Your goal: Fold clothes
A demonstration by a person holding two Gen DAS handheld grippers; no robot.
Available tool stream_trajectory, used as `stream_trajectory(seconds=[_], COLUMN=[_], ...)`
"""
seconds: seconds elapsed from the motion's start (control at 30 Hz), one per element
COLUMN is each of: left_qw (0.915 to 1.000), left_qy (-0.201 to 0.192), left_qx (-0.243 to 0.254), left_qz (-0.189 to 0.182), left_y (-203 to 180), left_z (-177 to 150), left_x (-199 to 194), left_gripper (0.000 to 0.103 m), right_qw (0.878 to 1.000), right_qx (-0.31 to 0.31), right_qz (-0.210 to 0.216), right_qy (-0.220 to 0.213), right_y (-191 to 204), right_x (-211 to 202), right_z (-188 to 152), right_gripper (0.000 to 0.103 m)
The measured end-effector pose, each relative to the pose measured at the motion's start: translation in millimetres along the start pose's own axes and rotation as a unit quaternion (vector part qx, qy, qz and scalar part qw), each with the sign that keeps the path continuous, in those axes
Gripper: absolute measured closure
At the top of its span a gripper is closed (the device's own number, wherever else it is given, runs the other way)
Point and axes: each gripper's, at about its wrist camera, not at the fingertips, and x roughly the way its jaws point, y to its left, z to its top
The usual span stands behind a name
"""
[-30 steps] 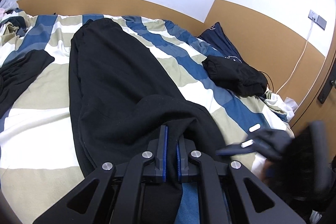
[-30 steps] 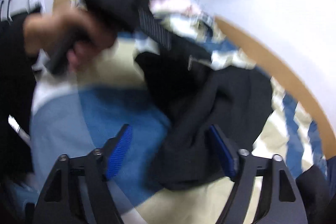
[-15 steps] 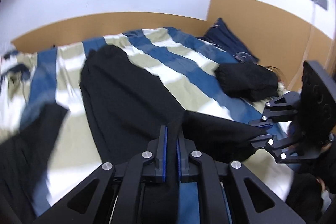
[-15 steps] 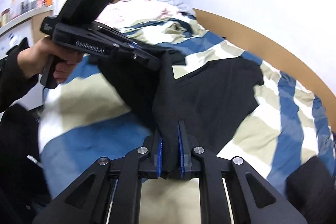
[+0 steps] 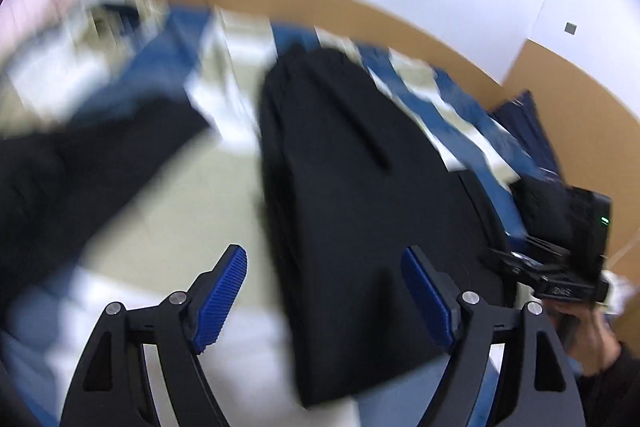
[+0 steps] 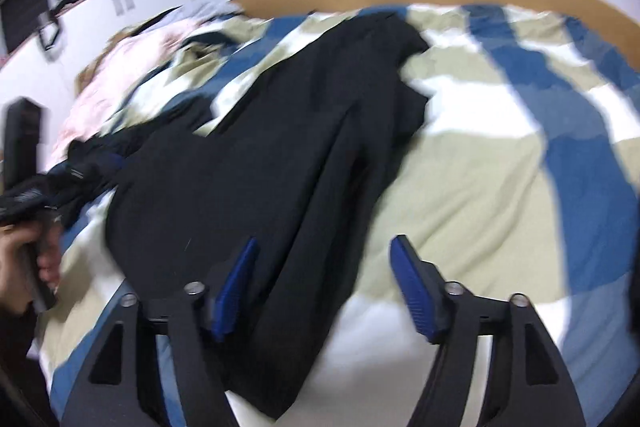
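1. Your left gripper (image 5: 324, 291) is opening: the blue pads stand wide and press on nothing, with the near end of the black trousers (image 5: 360, 187) lying on the bed below and between them.
2. Same on the other side: your right gripper (image 6: 324, 283) is opening too, jaws spread, cloth under them but nothing clamped.
3. The trousers (image 6: 280, 155) lie in one long, narrow strip across the striped duvet (image 6: 480, 187), apparently one leg laid over the other, so I'd call the lengthwise fold done.
4. Left to do, as I read it: fold that strip across its length, probably more than once, then set it aside.
5. More dark clothing (image 5: 60, 179) sits at the left of the left wrist view, too blurred to tell whether it's folded, so expect further pieces after this one.
6. Your left hand (image 6: 20, 259) shows at the edge of the right wrist view, gripping its handle.
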Motion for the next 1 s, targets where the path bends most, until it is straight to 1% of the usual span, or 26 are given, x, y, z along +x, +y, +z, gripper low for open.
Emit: stream_trajectory(seconds=[0.07,0.1,0.13,0.17,0.2,0.27,0.3,0.33,0.4,0.43,0.5,0.53,0.57,0.6,0.63,0.67,0.7,0.73,0.77,0.8,0.83,0.87,0.9,0.93,0.97,1.0], left_qw=[0.9957,0.9966,0.9975,0.9981,0.9979,0.9989,0.9993,0.9991,0.9987,0.9986,0.9980,0.9976,0.9976,0.9980,0.9985,0.9991,0.9996,0.9998,0.9998,0.9997,0.9995,0.9989,0.9966,0.9943,0.9938,0.9959], left_qy=[0.049,0.045,0.041,0.038,0.038,0.014,0.007,0.009,0.012,0.016,0.046,0.060,0.063,0.061,0.054,0.041,0.029,0.017,0.013,0.019,0.029,0.045,0.073,0.089,0.087,0.066], left_qx=[-0.039,-0.033,-0.027,-0.022,-0.023,-0.021,-0.021,-0.029,-0.017,-0.005,0.015,0.023,0.025,0.013,-0.001,-0.007,0.000,0.007,0.012,0.011,0.003,-0.017,-0.039,-0.056,-0.063,-0.051], left_qz=[-0.069,-0.060,-0.051,-0.043,-0.048,-0.039,-0.029,-0.030,-0.047,-0.050,-0.040,-0.028,-0.016,-0.009,-0.009,-0.010,-0.007,-0.003,0.005,0.009,0.012,0.006,-0.008,-0.019,-0.028,-0.036], left_y=[4,2,0,-3,-6,-16,-25,-32,-51,-57,-61,-60,-55,-50,-45,-42,-41,-41,-40,-36,-31,-22,-10,-2,2,1], left_z=[-10,-11,-11,-11,-11,-14,-19,-26,-48,-59,-84,-92,-97,-95,-93,-88,-80,-72,-60,-48,-40,-34,-29,-27,-26,-23], left_x=[28,33,39,43,42,21,3,-14,-49,-60,-64,-60,-58,-57,-60,-67,-71,-73,-69,-58,-46,-31,-15,-7,-7,-17], left_gripper=[0.024,0.026,0.037,0.075,0.086,0.089,0.090,0.090,0.090,0.089,0.084,0.083,0.078,0.075,0.075,0.073,0.067,0.063,0.052,0.040,0.039,0.039,0.042,0.052,0.091,0.096], right_qw=[0.999,0.999,0.998,0.998,0.997,0.998,0.998,0.998,0.997,0.997,0.994,0.994,0.993,0.993,0.995,0.997,0.998,0.998,0.998,0.997,0.997,0.997,0.997,0.996,0.994,0.991], right_qx=[0.009,0.010,0.012,0.014,0.016,0.013,0.008,-0.012,-0.050,-0.054,-0.045,-0.050,-0.055,-0.052,-0.037,-0.026,-0.027,-0.034,-0.046,-0.057,-0.062,-0.060,-0.053,-0.045,-0.039,-0.043], right_qz=[0.039,0.050,0.055,0.059,0.063,0.059,0.057,0.054,0.048,0.052,0.071,0.065,0.062,0.061,0.054,0.049,0.048,0.046,0.042,0.039,0.040,0.040,0.049,0.058,0.069,0.078], right_qy=[0.013,0.015,0.023,0.032,0.038,0.030,0.027,0.027,0.027,0.035,0.063,0.075,0.086,0.086,0.071,0.053,0.026,0.006,-0.012,-0.024,-0.015,0.003,0.027,0.051,0.075,0.096], right_y=[2,4,7,10,13,23,29,42,67,73,79,78,76,72,65,60,58,58,58,57,54,51,47,43,41,42], right_x=[9,14,18,23,24,9,-1,-18,-51,-60,-74,-74,-73,-75,-83,-92,-104,-110,-112,-112,-99,-83,-65,-48,-33,-24], right_z=[-2,-3,-4,-5,-6,-7,-9,-15,-29,-40,-70,-81,-91,-92,-88,-83,-75,-67,-56,-44,-31,-23,-22,-20,-20,-20], right_gripper=[0.028,0.035,0.053,0.088,0.090,0.093,0.093,0.093,0.093,0.093,0.090,0.087,0.079,0.066,0.062,0.055,0.045,0.040,0.032,0.031,0.031,0.031,0.031,0.034,0.075,0.097])
